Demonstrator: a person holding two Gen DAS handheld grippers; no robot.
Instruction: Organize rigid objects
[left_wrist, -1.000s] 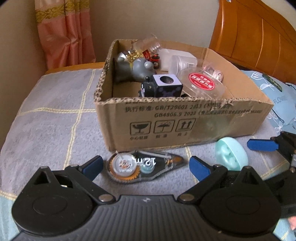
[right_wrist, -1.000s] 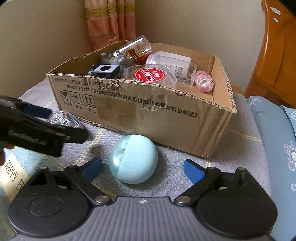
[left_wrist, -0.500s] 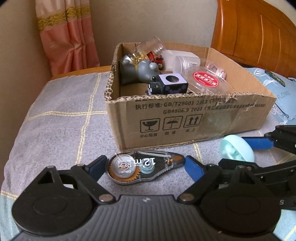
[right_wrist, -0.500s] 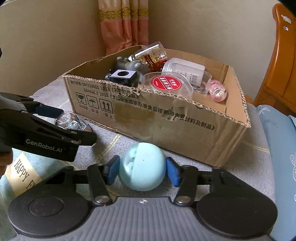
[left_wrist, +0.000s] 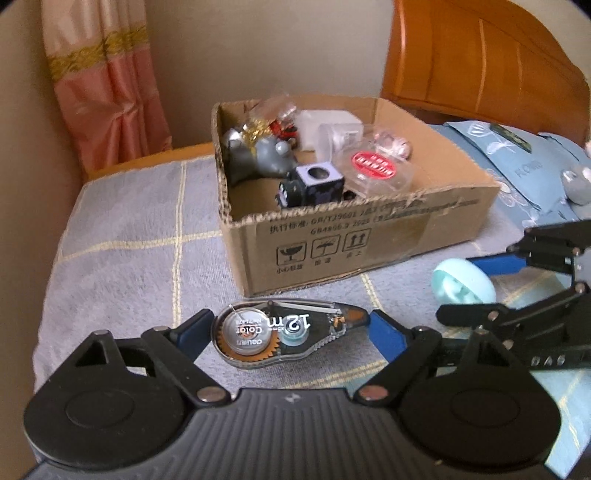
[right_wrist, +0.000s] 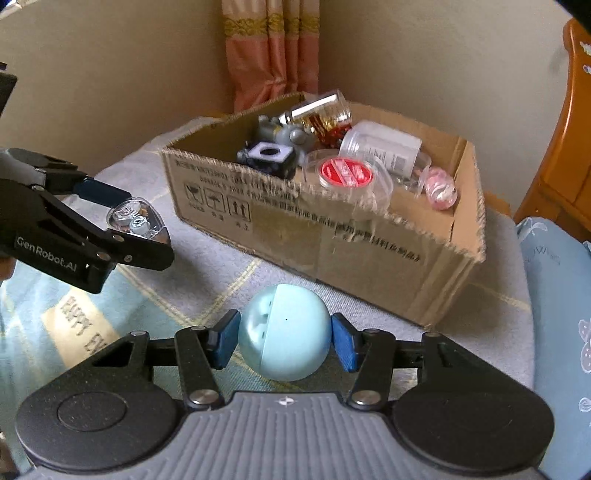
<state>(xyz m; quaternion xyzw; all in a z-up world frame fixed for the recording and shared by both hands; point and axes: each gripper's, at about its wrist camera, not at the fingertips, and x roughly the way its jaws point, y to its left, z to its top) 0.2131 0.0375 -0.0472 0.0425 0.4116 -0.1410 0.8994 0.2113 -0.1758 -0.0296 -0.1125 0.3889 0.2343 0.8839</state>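
Left wrist view, from nine o'clock across to three: a pink curtain (left_wrist: 107, 92) at upper left, its top cut off by the frame; a grey checked blanket (left_wrist: 129, 258) covering the surface; at centre the open cardboard box (left_wrist: 369, 236), its printed panel facing the camera. At six o'clock the left gripper (left_wrist: 288, 328) has its blue pads pressed on both ends of a clear correction-tape dispenser (left_wrist: 280, 332), gripped lengthwise and lying across the jaws; the jaws stand wide only because the dispenser is long. Whether the dispenser rests on the blanket or is raised off it cannot be told. Box contents are blurred: a grey figurine (left_wrist: 266, 155), a black-and-lilac cube (left_wrist: 314, 184) and a clear tub with a red label (left_wrist: 376, 170) can be made out, while the items behind them overlap and stay indistinct. At three o'clock the right gripper (left_wrist: 476, 273) enters, largely cut off, with the pale blue ball (left_wrist: 463, 282) half hidden by its fingers. A wooden headboard (left_wrist: 480, 66) fills one o'clock. Right wrist view: at nine o'clock the left gripper (right_wrist: 122, 221) hides most of the dispenser; at six o'clock the right gripper (right_wrist: 284, 338) is clamped on the ball (right_wrist: 284, 332), just in front of the box (right_wrist: 332, 236). A pink capsule (right_wrist: 439, 188) lies blurred in the box's right corner.
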